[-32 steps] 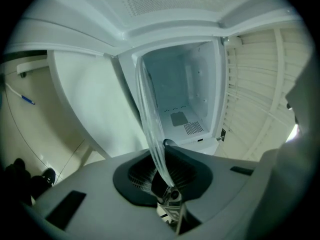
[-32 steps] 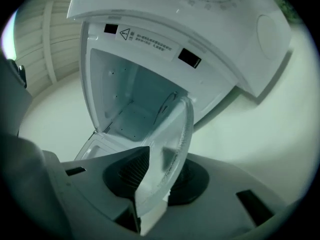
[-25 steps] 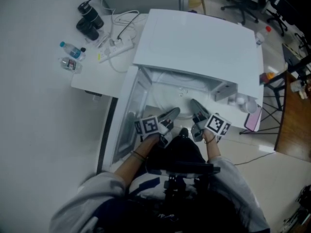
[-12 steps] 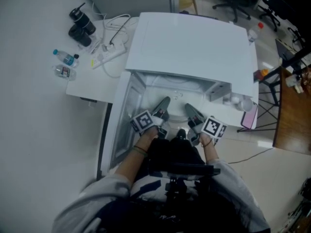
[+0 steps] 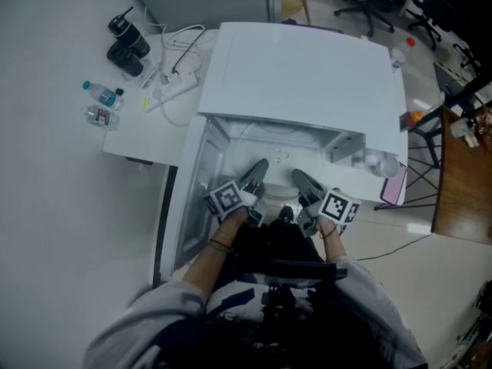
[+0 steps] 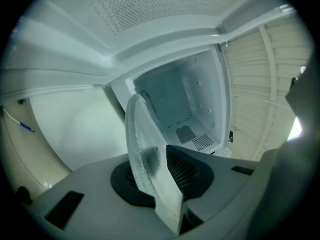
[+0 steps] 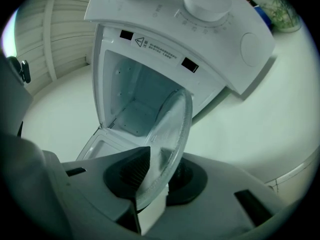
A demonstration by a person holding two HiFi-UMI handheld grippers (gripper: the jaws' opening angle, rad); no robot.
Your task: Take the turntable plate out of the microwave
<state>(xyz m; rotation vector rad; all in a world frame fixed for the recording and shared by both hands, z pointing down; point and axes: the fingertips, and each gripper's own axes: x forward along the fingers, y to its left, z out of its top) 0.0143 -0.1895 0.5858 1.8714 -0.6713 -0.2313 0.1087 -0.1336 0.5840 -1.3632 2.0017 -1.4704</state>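
Note:
The clear glass turntable plate (image 6: pixel 141 134) is held edge-on outside the white microwave (image 5: pixel 307 75), in front of its open cavity (image 6: pixel 187 114). My left gripper (image 6: pixel 162 184) has the plate's rim between its pads, and its jaws are closing on it. My right gripper (image 7: pixel 155 179) holds the opposite rim of the plate (image 7: pixel 172 129) between its pads, and its jaws are opening. In the head view the left gripper (image 5: pixel 257 167) and the right gripper (image 5: pixel 300 177) sit side by side at the cavity mouth; the plate between them barely shows there.
The microwave door (image 5: pixel 192 198) hangs open at the left. Water bottles (image 5: pixel 100 94), a black flask (image 5: pixel 127 41) and a power strip (image 5: pixel 173 83) lie on the white table at the left. A pink phone (image 5: pixel 394 184) lies right of the microwave. The control knobs (image 7: pixel 207 1) sit above the cavity.
My left gripper has shifted a little with the plate's rim, away from the cavity. The right gripper has stayed about where it was.

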